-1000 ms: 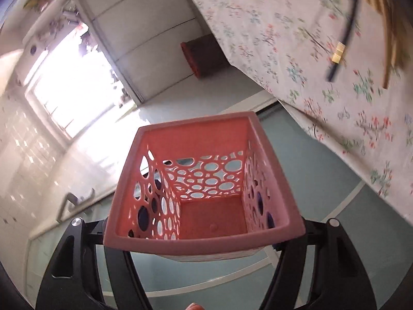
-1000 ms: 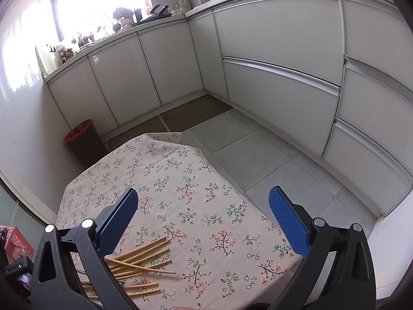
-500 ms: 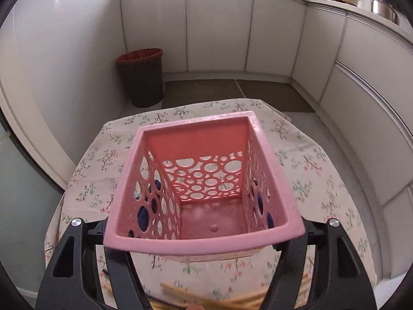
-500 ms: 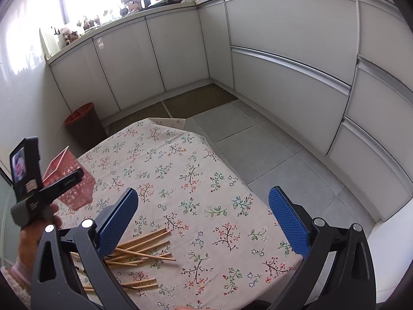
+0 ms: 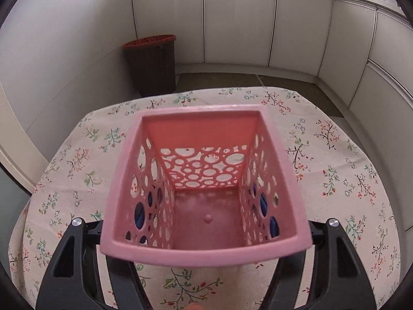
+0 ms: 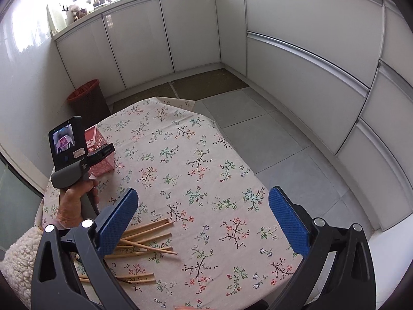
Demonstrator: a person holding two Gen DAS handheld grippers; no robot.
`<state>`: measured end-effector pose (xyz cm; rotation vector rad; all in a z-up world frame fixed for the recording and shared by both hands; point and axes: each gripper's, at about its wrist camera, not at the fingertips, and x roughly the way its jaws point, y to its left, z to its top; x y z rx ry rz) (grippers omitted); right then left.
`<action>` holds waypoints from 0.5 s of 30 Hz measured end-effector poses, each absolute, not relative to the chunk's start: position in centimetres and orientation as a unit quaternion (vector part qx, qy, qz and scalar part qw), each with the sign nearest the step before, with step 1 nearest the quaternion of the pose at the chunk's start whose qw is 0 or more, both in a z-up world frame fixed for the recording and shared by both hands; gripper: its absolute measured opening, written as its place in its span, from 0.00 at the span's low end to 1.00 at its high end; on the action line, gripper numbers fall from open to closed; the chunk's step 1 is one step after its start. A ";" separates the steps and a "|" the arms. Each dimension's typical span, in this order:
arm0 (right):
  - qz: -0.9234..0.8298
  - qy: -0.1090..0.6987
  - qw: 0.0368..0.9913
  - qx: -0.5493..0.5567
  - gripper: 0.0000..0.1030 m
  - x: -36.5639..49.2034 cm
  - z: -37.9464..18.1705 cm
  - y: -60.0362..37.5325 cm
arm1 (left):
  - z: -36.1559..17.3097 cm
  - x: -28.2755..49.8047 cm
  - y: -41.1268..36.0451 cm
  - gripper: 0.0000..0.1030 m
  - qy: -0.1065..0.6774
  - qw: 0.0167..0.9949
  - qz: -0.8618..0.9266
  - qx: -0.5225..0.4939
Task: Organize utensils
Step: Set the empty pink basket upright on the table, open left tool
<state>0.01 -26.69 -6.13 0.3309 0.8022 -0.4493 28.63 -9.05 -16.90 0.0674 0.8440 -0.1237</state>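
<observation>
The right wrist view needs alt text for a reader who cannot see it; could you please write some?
Open right gripper with blue fingers above loose wooden chopsticks on a floral tablecloth. At left, a hand holds the left gripper around a pink basket on the cloth. White cabinets stand behind.

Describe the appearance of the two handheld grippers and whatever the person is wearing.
Both grippers have black plastic frames with silver screws and blue textured pads. The left gripper has a grey pistol grip and a small rear screen. The left hand emerges from a cream fleece sleeve.
</observation>
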 end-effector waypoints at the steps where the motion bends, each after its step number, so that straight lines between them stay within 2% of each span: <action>1: -0.218 0.383 0.884 0.158 0.95 0.0 -6.1 -26.7 | -17.3 28.8 -8.7 0.82 0.411 0.909 -0.061 0.030; 3: -0.223 0.376 0.887 0.152 0.95 -0.2 -6.0 -26.5 | -17.0 27.7 -8.2 0.92 0.398 0.914 -0.070 0.023; 12: -0.251 0.357 0.893 0.109 0.95 -0.5 -6.1 -26.1 | -13.4 22.8 -6.9 0.93 0.396 0.912 -0.097 0.044; 15: -0.270 0.328 0.901 0.086 0.95 -1.1 -5.6 -25.2 | -11.9 20.0 -5.3 0.93 0.389 0.913 -0.101 0.062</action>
